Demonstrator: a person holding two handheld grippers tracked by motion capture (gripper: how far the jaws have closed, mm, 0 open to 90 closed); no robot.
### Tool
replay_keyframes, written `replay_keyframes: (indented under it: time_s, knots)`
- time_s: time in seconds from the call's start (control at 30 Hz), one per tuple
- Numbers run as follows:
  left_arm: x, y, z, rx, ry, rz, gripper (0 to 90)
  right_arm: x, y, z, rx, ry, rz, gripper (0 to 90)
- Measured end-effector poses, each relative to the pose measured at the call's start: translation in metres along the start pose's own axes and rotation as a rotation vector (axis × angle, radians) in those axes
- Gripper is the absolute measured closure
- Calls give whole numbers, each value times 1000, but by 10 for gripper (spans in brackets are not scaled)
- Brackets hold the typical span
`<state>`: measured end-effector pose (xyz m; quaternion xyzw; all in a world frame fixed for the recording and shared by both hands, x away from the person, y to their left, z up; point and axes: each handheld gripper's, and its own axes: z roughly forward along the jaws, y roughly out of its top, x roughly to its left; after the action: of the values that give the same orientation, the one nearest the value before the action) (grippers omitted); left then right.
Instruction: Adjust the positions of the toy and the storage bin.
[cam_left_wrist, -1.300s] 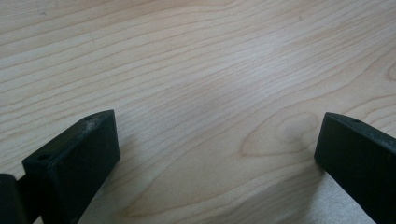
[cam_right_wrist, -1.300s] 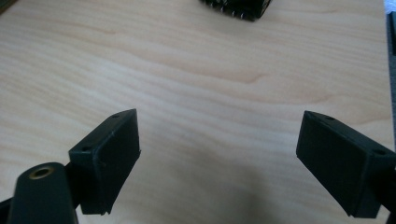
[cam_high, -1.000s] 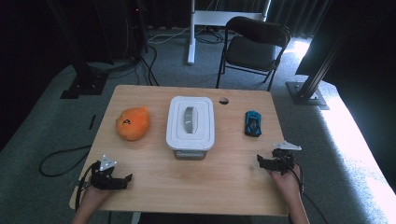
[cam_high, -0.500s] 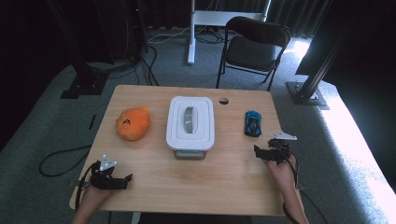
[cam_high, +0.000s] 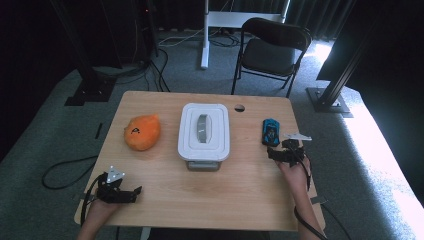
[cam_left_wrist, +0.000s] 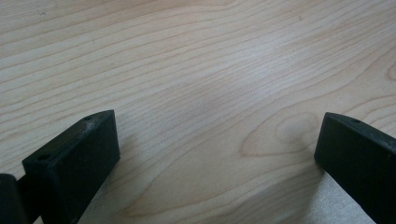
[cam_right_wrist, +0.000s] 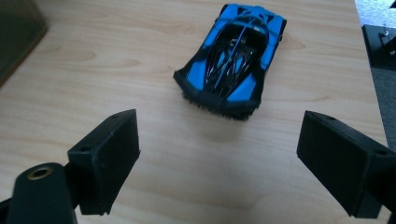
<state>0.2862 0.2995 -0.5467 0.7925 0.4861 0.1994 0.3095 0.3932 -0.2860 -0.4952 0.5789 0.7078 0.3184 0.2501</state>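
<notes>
A blue toy car (cam_high: 270, 131) (cam_right_wrist: 233, 59) sits near the table's right edge. Just in front of it, my right gripper (cam_high: 281, 151) (cam_right_wrist: 219, 161) stands open, its jaws wide apart and the car a short way beyond them, not touched. My left gripper (cam_high: 129, 194) (cam_left_wrist: 217, 158) rests open at the near left corner with bare wood between its jaws. A white lidded box (cam_high: 204, 131) with a grey handle stands in the middle of the table. An orange plush toy (cam_high: 142, 132) lies to its left.
The wooden table (cam_high: 230, 195) has a small round hole (cam_high: 239, 107) behind the box. A black folding chair (cam_high: 272, 47) stands beyond the far edge. Cables trail on the carpet at the left. The table's right edge lies close to the car.
My right gripper has moved forward and a little left, closer to the blue car. The left gripper has stayed in place.
</notes>
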Motion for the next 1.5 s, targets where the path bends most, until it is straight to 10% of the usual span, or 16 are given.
replay_keyframes:
  time_s: [1.5]
  knots:
    - [0, 0, 0, 0, 2, -4, 4, 1, 46, 82, 81, -126, 87, 123]
